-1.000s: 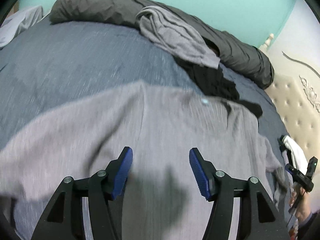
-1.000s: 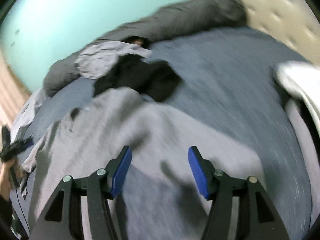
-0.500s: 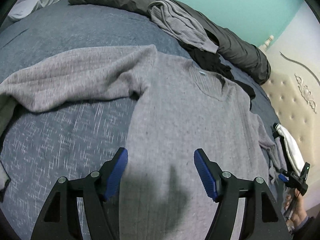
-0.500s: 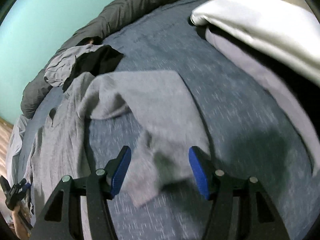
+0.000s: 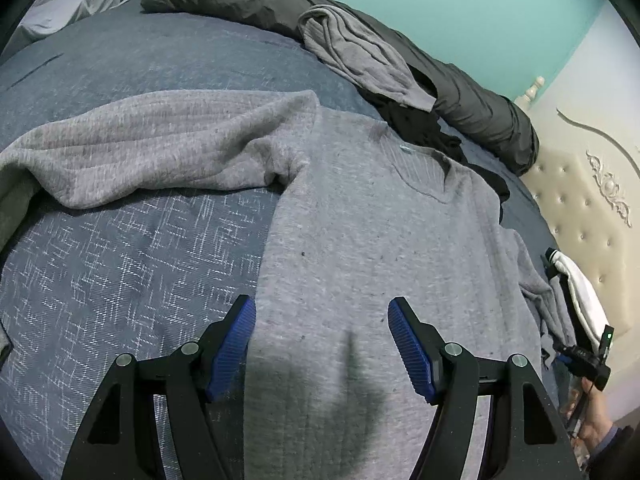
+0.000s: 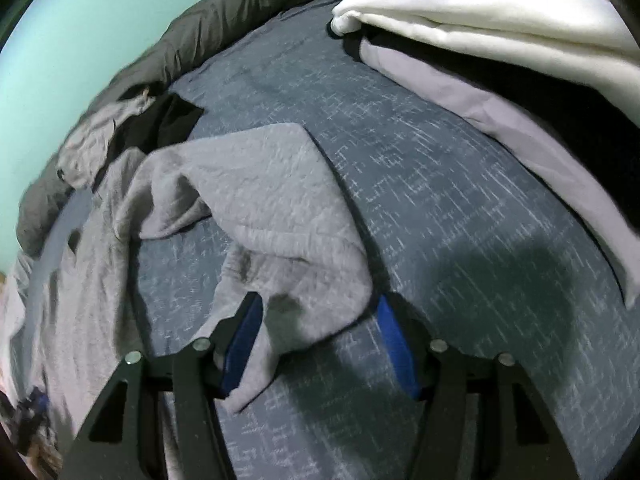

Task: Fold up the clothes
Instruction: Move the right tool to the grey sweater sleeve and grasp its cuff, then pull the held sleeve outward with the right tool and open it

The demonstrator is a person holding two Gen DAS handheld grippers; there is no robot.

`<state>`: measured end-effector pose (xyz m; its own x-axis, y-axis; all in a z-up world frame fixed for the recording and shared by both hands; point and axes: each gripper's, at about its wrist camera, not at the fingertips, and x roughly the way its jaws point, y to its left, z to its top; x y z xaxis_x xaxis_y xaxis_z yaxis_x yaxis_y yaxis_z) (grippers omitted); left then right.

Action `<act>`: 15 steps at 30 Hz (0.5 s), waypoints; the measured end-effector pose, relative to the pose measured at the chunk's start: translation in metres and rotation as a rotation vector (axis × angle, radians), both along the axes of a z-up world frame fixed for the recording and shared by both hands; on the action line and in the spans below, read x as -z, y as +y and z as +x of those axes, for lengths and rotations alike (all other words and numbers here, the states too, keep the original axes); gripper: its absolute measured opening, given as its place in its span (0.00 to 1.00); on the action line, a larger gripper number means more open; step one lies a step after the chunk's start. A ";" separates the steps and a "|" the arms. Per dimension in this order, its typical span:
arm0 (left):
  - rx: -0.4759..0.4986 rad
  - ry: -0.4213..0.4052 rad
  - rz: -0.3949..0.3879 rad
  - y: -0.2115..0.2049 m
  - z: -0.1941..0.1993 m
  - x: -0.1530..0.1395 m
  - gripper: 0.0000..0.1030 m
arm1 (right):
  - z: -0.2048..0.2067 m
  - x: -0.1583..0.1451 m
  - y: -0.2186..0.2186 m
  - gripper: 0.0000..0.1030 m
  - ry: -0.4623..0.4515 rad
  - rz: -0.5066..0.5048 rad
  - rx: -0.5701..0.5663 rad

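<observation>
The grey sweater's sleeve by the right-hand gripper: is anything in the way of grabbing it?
Nothing visible. The sleeve end already lies between the open fingers of the right gripper, on the blue bedspread. The folded white and lilac pile sits off to the side.

sweater [image 5: 360, 240]: grey knit cloth, matt, slightly fuzzy, faint ribbing
bedspread [image 5: 120, 272]: blue-grey woven cloth, white flecks, matt
headboard [image 5: 592, 208]: cream tufted upholstery, slight sheen
left gripper [image 5: 322, 344]: matt black plastic, ribbed blue pads, metal pins
folded blanket [image 6: 500, 12]: white, soft, matt
</observation>
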<state>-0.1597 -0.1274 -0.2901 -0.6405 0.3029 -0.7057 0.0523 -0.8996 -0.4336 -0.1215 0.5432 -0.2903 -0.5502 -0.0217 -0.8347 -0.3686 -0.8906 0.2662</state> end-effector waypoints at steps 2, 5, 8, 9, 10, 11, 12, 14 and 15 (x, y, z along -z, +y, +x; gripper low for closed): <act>0.007 -0.003 -0.001 0.001 0.000 0.001 0.70 | -0.005 -0.004 -0.001 0.14 0.000 0.054 -0.023; 0.014 -0.006 0.005 0.002 0.001 0.002 0.70 | -0.008 -0.018 0.000 0.05 0.028 0.094 -0.051; 0.021 -0.003 0.003 0.005 -0.001 0.000 0.70 | -0.014 -0.043 0.000 0.05 0.058 0.179 -0.102; 0.022 -0.002 0.001 0.006 -0.001 0.000 0.70 | -0.017 -0.053 0.000 0.05 0.066 0.212 -0.117; 0.022 -0.002 0.001 0.007 -0.001 -0.001 0.70 | -0.021 -0.065 0.002 0.05 0.074 0.255 -0.132; 0.023 -0.003 0.001 0.008 -0.002 -0.001 0.70 | -0.024 -0.077 0.004 0.05 0.082 0.299 -0.147; 0.022 -0.003 0.001 0.008 -0.002 -0.002 0.70 | -0.028 -0.089 0.006 0.05 0.090 0.343 -0.162; 0.023 -0.003 -0.001 0.009 -0.001 -0.002 0.70 | -0.035 -0.114 0.010 0.05 0.105 0.431 -0.191; 0.023 -0.003 -0.002 0.009 -0.001 -0.002 0.70 | -0.039 -0.126 0.011 0.05 0.113 0.475 -0.206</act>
<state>-0.1610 -0.1188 -0.2882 -0.6315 0.3162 -0.7080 0.0328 -0.9014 -0.4318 -0.1604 0.5546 -0.1648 -0.6616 0.2270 -0.7147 -0.1652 -0.9738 -0.1564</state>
